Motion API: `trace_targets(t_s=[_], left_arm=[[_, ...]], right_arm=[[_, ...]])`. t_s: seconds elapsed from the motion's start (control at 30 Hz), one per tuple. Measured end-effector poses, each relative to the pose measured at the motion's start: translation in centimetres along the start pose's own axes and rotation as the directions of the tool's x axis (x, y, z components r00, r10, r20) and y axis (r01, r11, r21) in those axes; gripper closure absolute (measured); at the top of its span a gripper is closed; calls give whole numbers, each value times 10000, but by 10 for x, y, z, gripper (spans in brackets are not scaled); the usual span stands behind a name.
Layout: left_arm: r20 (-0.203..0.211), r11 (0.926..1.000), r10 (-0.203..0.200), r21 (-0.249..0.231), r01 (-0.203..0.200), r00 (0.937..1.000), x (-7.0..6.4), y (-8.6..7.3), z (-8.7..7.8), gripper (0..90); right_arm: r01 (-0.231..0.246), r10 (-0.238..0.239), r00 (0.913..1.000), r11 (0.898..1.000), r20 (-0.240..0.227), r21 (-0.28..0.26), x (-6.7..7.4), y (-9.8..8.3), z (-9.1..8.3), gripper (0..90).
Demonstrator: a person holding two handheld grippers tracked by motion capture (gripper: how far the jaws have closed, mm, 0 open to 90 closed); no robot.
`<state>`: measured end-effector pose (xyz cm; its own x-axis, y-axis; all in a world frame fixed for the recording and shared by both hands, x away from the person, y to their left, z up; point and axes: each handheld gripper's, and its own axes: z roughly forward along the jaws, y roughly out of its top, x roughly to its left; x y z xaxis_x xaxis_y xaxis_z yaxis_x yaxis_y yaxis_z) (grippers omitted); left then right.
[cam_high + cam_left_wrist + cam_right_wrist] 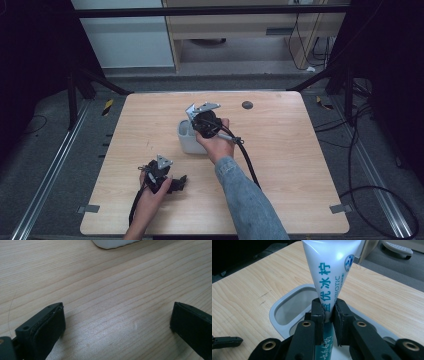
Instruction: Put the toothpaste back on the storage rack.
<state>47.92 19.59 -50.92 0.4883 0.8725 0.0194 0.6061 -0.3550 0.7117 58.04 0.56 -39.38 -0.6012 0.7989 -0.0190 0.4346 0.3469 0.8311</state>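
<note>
The right tool (329,312) pinches a white tube (329,267) over the grey holder (277,315).

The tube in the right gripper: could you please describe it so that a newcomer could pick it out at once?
On the wooden table, find the pale grey container near its middle. Directly above its opening, the right gripper clamps the tube between its black jaws. It is the glossy white tube with teal printed characters, unlike the plain container beneath it.
</note>
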Motion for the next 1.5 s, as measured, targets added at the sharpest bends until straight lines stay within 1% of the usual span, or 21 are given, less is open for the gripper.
trace_targets(t_s=[0.13, 0.47, 0.93, 1.23, 1.5], left_arm=[[1, 10000, -1, -1, 1, 10000, 0, 0, 0, 0], [-1, 10000, 0, -2, 0, 10000, 0, 0, 0, 0], [3, 10000, 5, 5, -5, 10000, 0, 0, 0, 0], [2, 10000, 6, 4, -6, 10000, 0, 0, 0, 0], [2, 10000, 3, 1, -3, 10000, 0, 0, 0, 0]], right_arm=[[-91, 91, 9999, 10000, 76, -4, -1, 0, 0, 789], [-37, 37, 10000, 10000, 28, 49, 1, 2, 3, 786], [-111, 110, 9999, 9998, 68, 151, -1, 5, 7, 784], [-158, 158, 9999, 9997, -30, 166, 0, 5, 7, 781], [-61, 60, 10000, 9999, 33, 111, 0, 5, 5, 774]])
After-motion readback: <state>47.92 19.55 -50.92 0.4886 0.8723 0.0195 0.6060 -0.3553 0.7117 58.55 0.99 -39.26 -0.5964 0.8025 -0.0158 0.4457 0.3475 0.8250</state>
